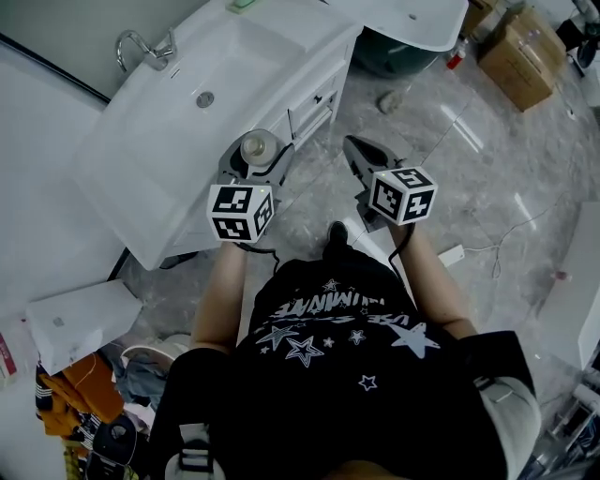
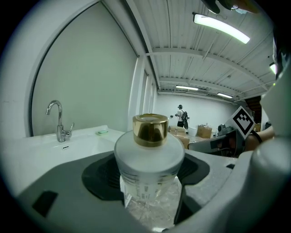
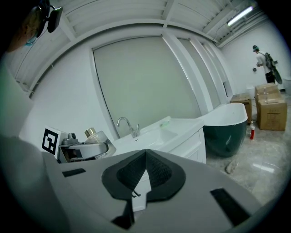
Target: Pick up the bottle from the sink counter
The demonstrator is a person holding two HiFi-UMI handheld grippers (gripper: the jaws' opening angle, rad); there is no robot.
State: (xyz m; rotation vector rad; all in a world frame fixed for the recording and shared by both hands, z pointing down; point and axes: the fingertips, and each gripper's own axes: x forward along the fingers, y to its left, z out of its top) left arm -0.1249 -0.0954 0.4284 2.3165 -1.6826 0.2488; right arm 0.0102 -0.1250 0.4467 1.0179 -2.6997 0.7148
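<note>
A frosted white bottle (image 1: 255,147) with a gold cap sits between the jaws of my left gripper (image 1: 252,159), which is shut on its body. In the left gripper view the bottle (image 2: 149,154) stands upright in my left gripper (image 2: 150,184), its clear lower part showing marble floor behind. It hangs just off the front edge of the white sink counter (image 1: 141,178). My right gripper (image 1: 358,150) is over the floor to the right, jaws shut together on nothing (image 3: 145,157). From there the bottle (image 3: 92,133) shows at the left.
A chrome faucet (image 1: 145,47) and a green soap (image 1: 242,5) are on the counter. A bathtub (image 1: 403,28) stands beyond the cabinet, cardboard boxes (image 1: 520,56) and a small red bottle (image 1: 457,56) lie on the marble floor. A person (image 3: 263,59) stands far off.
</note>
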